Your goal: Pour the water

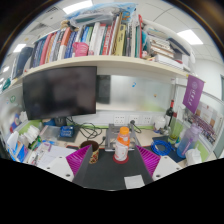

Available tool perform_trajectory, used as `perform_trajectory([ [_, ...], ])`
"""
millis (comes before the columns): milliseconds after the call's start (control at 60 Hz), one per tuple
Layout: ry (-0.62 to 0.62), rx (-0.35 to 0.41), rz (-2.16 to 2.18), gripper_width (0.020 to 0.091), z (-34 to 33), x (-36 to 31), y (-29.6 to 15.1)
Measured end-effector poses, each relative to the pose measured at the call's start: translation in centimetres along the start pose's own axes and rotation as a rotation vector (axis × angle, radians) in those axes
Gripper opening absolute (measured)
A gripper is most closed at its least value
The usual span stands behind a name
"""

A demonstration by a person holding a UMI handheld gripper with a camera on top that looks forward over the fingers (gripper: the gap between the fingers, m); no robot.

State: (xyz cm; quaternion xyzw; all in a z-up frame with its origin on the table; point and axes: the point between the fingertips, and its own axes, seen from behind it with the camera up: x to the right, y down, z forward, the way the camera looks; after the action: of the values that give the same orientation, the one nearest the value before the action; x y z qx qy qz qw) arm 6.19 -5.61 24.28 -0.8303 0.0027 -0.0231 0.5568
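The bottle (122, 145) with its orange cap stood upright at lower centre of the frame, between the spread fingers of the gripper (112, 158), gaps either side. Closing squarely on its body, below the cap, seemed the wise grasp before tipping.

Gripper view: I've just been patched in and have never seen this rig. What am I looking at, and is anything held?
This one picture comes from a wide-angle camera riding on a handheld two-finger gripper, which a person carries; there is no robot arm. The magenta pads at the bottom line its fingers. The jaws are open. A small pale bottle with an orange top stands between them, with gaps on both sides, so nothing is held. Beyond it are a cluttered white desk, a dark flat monitor and a shelf of books.
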Motion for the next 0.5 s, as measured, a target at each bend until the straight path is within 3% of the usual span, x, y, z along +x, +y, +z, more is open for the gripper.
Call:
perform_trajectory([
  [500, -0.05, 0.041, -0.001, 0.0855, -4.4, -5.0, -2.6],
])
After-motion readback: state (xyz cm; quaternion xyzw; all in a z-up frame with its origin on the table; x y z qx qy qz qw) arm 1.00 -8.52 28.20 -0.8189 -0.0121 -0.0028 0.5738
